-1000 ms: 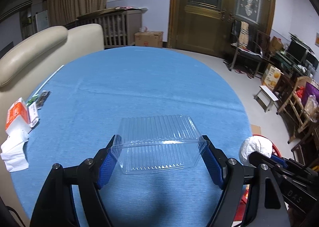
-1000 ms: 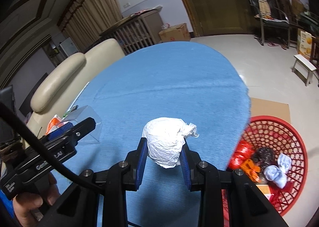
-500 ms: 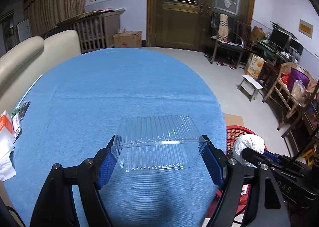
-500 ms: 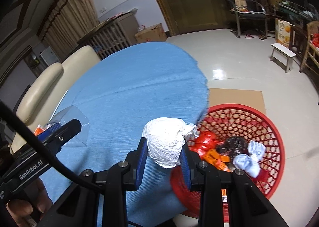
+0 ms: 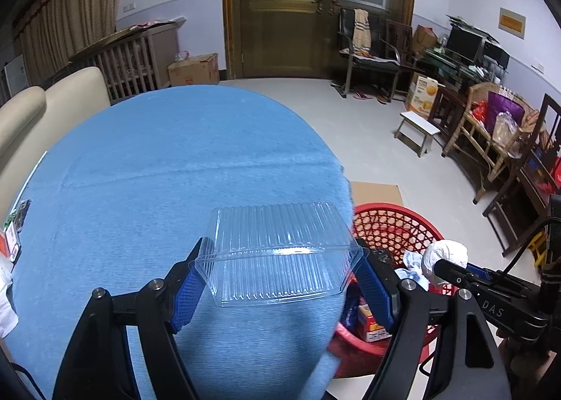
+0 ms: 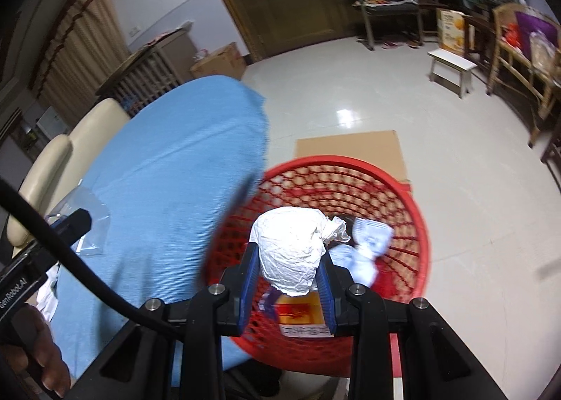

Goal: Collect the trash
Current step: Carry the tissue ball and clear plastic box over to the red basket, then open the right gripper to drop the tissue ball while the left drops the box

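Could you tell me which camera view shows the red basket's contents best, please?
The right wrist view: it looks down into the red basket, though the crumpled paper ball hides some. The left wrist view shows only a side portion behind the clear container.

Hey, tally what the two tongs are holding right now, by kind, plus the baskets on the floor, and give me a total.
Clear ribbed plastic container, in the left tongs: 1
Crumpled white paper ball, in the right tongs: 1
Red round plastic mesh basket on the floor: 1
Total: 3
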`<state>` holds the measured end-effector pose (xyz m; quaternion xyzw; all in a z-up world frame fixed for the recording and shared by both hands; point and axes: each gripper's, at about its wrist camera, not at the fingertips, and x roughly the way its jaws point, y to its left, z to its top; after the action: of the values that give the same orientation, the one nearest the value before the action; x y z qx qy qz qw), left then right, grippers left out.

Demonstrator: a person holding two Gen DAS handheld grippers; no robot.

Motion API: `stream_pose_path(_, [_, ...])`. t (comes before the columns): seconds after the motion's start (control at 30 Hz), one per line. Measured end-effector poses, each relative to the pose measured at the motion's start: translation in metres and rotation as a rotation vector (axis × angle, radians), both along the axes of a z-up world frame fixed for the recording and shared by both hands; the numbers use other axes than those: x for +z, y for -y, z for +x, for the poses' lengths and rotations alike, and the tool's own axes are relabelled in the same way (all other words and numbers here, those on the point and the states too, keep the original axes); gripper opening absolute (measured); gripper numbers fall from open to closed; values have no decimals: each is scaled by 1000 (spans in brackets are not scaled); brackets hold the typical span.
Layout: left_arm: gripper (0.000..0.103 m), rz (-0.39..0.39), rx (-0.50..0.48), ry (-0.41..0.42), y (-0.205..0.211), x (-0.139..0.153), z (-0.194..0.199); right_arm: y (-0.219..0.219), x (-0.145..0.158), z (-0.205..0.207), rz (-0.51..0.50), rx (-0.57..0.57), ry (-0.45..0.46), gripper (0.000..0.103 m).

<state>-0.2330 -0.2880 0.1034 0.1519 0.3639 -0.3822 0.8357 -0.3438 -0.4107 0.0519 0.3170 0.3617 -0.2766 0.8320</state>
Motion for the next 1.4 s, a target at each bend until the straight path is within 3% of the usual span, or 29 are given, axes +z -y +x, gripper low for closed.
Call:
stream_pose_path(0.37, [80,30,-90,-18,36,-6,-22,12,6,-17,-13,-36,5,34])
stream_pose_path(1.0, [80,47,-113,-23,50,-11,-28,24,-4,-21,6,-71,-19,36])
stream_pose_path(1.07, [80,49,-113,-25,52,-12,-28,27,-7,-19,15,-78,-33,39])
stream_pose_path(1.13, [80,51,-112,-27,54,-13,-28,29,-9,-19,25,-82,-37,69])
stream_pose_path(1.4, [80,58,-122,-35,61,-18,-28,33,1,-26,0,-111,-6,72])
